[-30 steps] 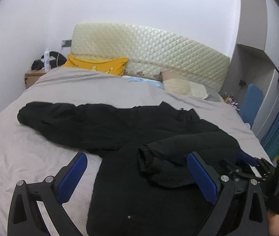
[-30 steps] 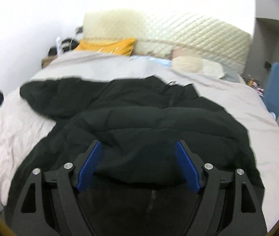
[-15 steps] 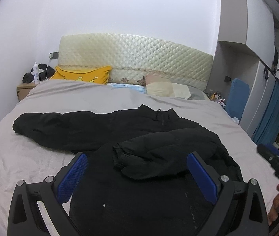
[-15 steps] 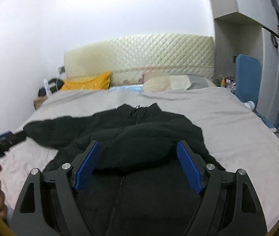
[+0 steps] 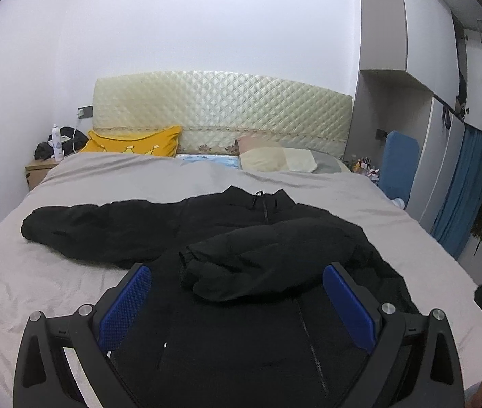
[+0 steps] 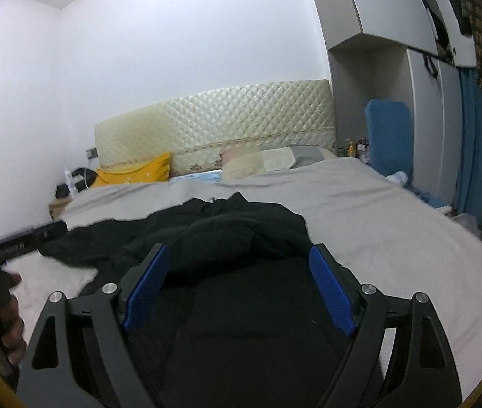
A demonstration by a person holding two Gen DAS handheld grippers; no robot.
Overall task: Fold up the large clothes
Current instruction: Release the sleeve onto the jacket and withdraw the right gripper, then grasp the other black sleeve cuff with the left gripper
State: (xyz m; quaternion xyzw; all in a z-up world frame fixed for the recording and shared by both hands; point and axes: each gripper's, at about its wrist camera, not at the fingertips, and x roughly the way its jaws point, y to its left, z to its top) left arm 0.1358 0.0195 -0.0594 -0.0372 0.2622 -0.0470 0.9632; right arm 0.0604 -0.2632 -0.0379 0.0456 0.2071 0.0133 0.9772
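My left gripper (image 5: 237, 301) and right gripper (image 6: 239, 285) both hang with fingers spread, holding nothing. The black padded jacket (image 5: 241, 323) lies on the grey bed sheet (image 5: 36, 278) ahead of both fingertips — one sleeve (image 5: 268, 258) crossed over, the other sleeve (image 5: 98, 231) out beyond my left fingers. I judge that one needs folding next.

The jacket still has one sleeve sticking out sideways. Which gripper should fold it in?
Probably the left gripper. The unfolded sleeve of the black jacket stretches toward the left side of the bed. The right gripper, also open and empty, sits farther from that sleeve.
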